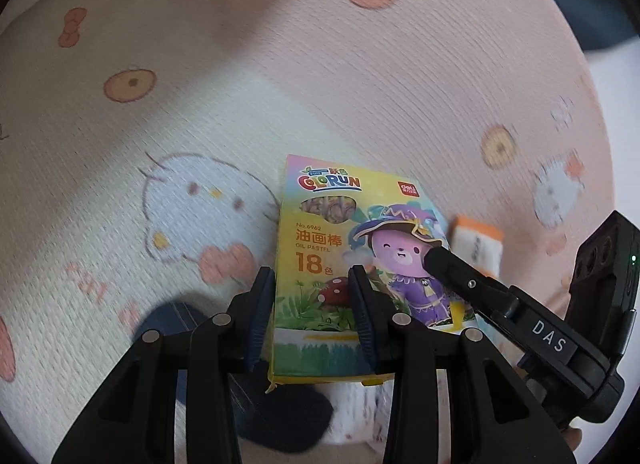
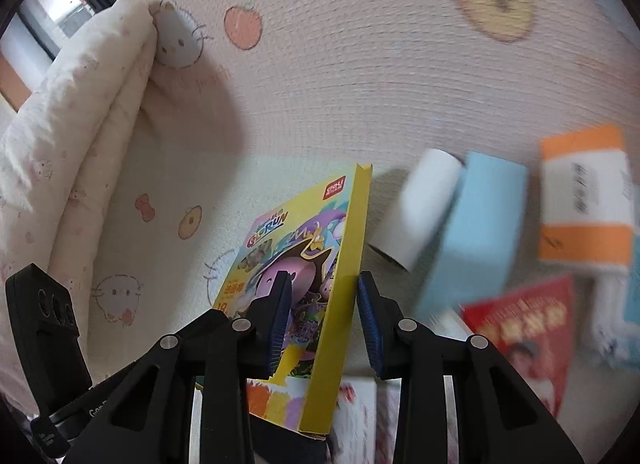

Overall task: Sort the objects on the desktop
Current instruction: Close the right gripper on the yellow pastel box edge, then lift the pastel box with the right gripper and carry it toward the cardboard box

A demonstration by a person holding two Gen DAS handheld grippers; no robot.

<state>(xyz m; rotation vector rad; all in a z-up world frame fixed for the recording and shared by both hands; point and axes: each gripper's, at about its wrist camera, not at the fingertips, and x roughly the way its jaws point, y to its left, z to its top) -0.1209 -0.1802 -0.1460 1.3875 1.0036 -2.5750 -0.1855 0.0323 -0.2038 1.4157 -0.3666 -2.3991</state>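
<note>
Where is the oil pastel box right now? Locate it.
The oil pastel box sits low and centre in both wrist views, between the fingers of the left gripper and the right gripper, above the cartoon-print cloth.

Pastel box (image 2: 320,284) left of paper roll (image 2: 428,203); cloth (image 2: 360,83) beneath.

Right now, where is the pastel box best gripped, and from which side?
Grip the pastel box across its thin depth, one pad on the printed face, one on the back, coming over the yellow side. It is flat and wide, so likely only its thickness fits the jaws; the right gripper straddles it that way.
</note>
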